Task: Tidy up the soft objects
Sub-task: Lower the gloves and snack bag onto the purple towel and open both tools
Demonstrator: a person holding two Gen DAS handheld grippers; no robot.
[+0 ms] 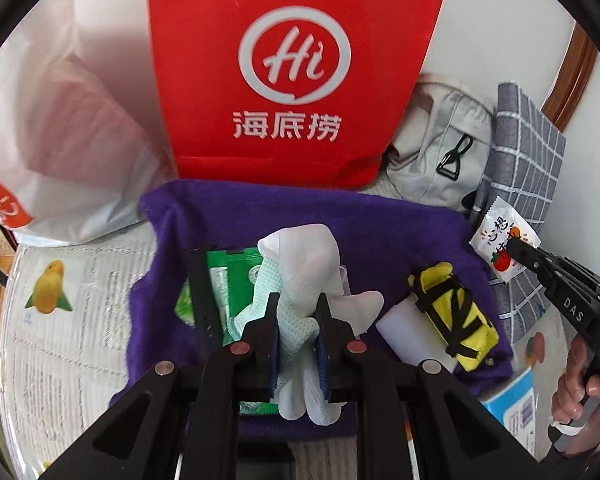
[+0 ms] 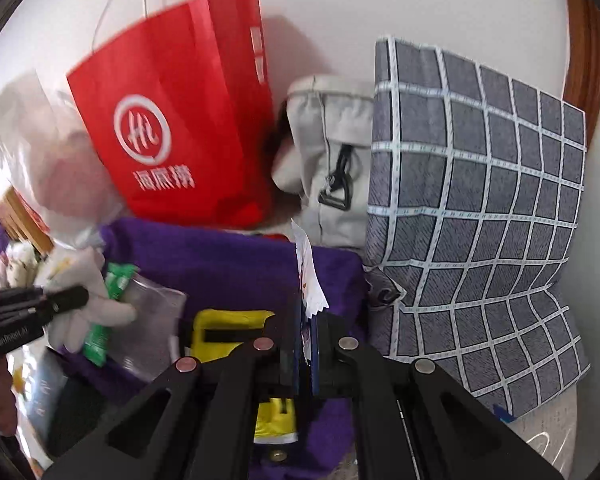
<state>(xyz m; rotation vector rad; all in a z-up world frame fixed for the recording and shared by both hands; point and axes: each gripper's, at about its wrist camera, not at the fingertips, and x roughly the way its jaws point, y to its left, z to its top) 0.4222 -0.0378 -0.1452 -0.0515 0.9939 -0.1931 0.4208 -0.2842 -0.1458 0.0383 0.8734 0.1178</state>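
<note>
Mid-sort: left gripper (image 1: 298, 316) jaws clamped on white glove (image 1: 300, 264) above purple cloth (image 1: 380, 232) — right gripper (image 2: 309, 344) jaws pinching snack sachet (image 2: 310, 276). Next, likely: carry each to its place, release.

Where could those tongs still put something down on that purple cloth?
Bare purple cloth lies behind the white glove, just before the red bag. The cloth's left edge beside the newspaper is free too. Crowded: around the green packet and yellow pouch.

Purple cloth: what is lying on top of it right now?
On the purple cloth lie a green packet and a yellow pouch with black straps beside a white block. The white glove, held in the left gripper, hides part of the packet.
</note>
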